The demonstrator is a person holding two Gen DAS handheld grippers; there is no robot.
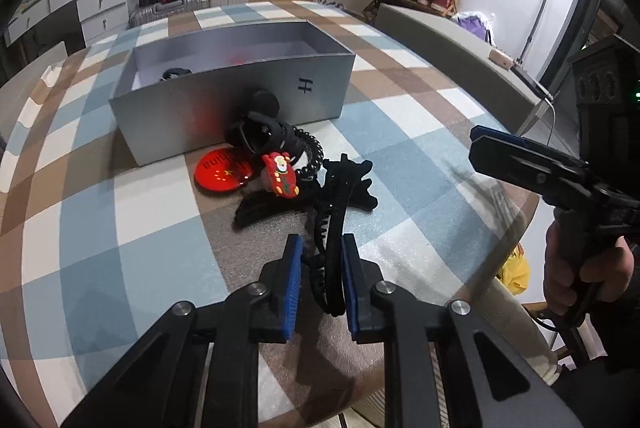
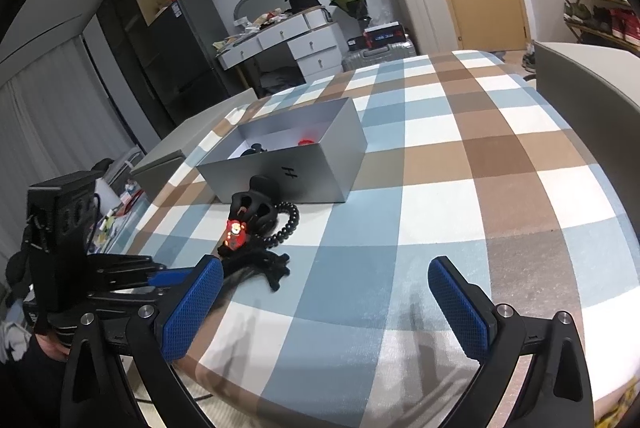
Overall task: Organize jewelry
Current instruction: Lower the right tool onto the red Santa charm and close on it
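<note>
My left gripper (image 1: 322, 254) is shut on a long black toothed hair clip (image 1: 334, 268), which stands between its blue pads low over the checked tablecloth (image 1: 120, 228). Just beyond it lies a pile: a black bow clip (image 1: 354, 182), a red Santa clip (image 1: 282, 175), a round red badge (image 1: 220, 173), a black bead bracelet (image 1: 314, 152) and a black claw clip (image 1: 260, 134). The pile leans against an open grey box (image 1: 240, 104) that holds a black item and something red. My right gripper (image 2: 326, 270) is open over bare cloth, to the right of the pile (image 2: 260, 228).
The grey box (image 2: 288, 168) sits mid-table. A grey chair back (image 1: 440, 28) stands at the table's far right edge, and another chair (image 2: 188, 144) at the left edge. The table edge runs close under both grippers. A hand (image 1: 580, 268) holds the right gripper's handle.
</note>
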